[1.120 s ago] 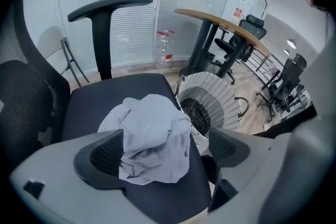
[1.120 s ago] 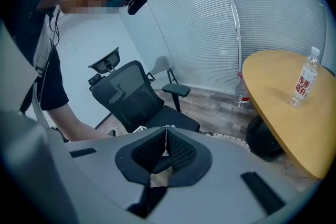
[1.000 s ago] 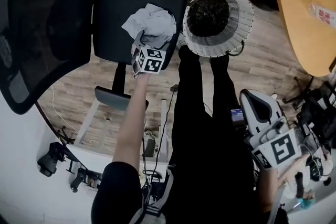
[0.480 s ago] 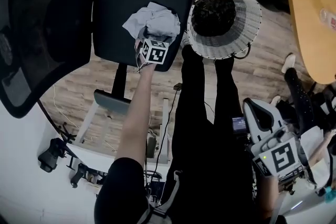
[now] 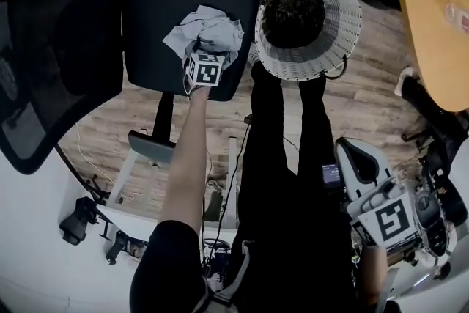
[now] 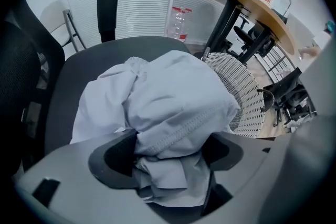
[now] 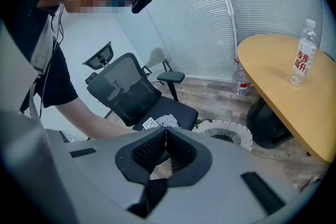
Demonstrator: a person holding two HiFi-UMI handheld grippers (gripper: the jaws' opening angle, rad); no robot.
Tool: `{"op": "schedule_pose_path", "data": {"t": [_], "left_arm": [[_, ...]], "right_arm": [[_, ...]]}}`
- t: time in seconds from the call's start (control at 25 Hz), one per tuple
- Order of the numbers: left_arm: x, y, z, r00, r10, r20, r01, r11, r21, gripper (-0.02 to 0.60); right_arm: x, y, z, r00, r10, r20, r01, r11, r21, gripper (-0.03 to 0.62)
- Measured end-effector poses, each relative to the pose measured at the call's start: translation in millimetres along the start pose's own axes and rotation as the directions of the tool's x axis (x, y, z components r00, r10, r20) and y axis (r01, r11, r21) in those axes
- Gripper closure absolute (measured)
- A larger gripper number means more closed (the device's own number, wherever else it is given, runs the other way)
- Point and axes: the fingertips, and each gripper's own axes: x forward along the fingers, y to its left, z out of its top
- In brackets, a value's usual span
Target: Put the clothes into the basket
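Note:
A crumpled pale grey heap of clothes (image 5: 210, 28) lies on the black seat (image 5: 157, 11) of an office chair. My left gripper (image 5: 207, 51) points steeply down into the heap's near edge. In the left gripper view the clothes (image 6: 168, 86) fill the gap of the left gripper (image 6: 170, 150); its jaws have just been closing and both pads touch the fabric. The white woven basket (image 5: 338, 31) stands on the floor right of the chair, with something dark inside. My right gripper (image 5: 352, 154) hangs low at the right, shut on nothing, with its pads together (image 7: 166, 147).
The chair's mesh backrest (image 5: 51, 62) lies to the left. A round wooden table (image 5: 432, 4) with a water bottle (image 7: 302, 60) stands at the right. The person's dark legs (image 5: 286, 157) stand just before the basket (image 6: 241, 92). Another bottle (image 6: 179, 22) is on the floor behind the chair.
My left gripper has sunk onto the near edge of the heap and now sits in the fabric. The right gripper has barely moved.

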Motion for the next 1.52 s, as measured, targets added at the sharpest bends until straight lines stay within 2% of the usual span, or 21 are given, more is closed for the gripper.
{"op": "schedule_pose_path", "data": {"t": [0.12, 0.24, 0.32, 0.44, 0.6, 0.72, 0.92, 1.0, 1.36, 1.52], "left_arm": [[-5.6, 9.5, -0.8, 1.000, 0.029, 0.007, -0.029, 1.000, -0.002, 0.311], [-9.1, 12.1, -1.1, 0.999, 0.045, -0.011, -0.045, 0.999, 0.005, 0.369], [-12.1, 10.0, 0.5, 0.999, 0.048, -0.016, -0.048, 0.999, 0.016, 0.441], [-18.6, 8.3, 3.7, 0.998, 0.051, -0.020, -0.051, 0.999, 0.010, 0.493], [-32.0, 3.5, 6.0, 0.998, 0.065, -0.006, -0.065, 0.998, 0.012, 0.514], [-45.7, -1.2, 14.0, 0.998, 0.059, 0.034, -0.059, 0.998, -0.005, 0.518], [-88.6, -16.6, 27.1, 0.995, 0.064, 0.080, -0.060, 0.997, -0.054, 0.520], [-107.1, -24.6, 33.2, 0.991, 0.071, 0.110, -0.063, 0.996, -0.068, 0.520], [-196.4, -74.3, 60.1, 0.964, 0.089, 0.251, -0.058, 0.990, -0.127, 0.521], [-233.6, -103.8, 76.1, 0.950, 0.073, 0.303, -0.045, 0.994, -0.098, 0.522]], "right_arm": [[-2.3, 0.5, -0.4, 1.000, -0.005, 0.007, 0.005, 1.000, 0.009, 0.577], [-6.9, -0.1, -1.1, 1.000, -0.012, 0.008, 0.012, 1.000, 0.004, 0.577], [-9.4, 0.8, 0.2, 1.000, -0.012, 0.019, 0.012, 1.000, 0.004, 0.577], [-14.4, 0.8, -2.4, 1.000, -0.028, 0.011, 0.028, 1.000, -0.006, 0.577], [-21.1, 1.5, 1.6, 0.998, -0.053, 0.024, 0.053, 0.999, -0.008, 0.577], [-28.2, 1.0, 1.0, 0.999, -0.038, 0.023, 0.039, 0.998, -0.058, 0.577], [-36.5, 3.3, 18.5, 0.996, -0.029, 0.080, 0.033, 0.998, -0.053, 0.577], [-43.6, 1.8, 19.7, 0.997, -0.011, 0.083, 0.018, 0.996, -0.085, 0.577], [-78.1, -8.1, 33.3, 0.988, 0.055, 0.148, -0.034, 0.989, -0.143, 0.577], [-93.1, -17.6, 35.7, 0.980, 0.067, 0.188, -0.039, 0.988, -0.148, 0.577]]}}
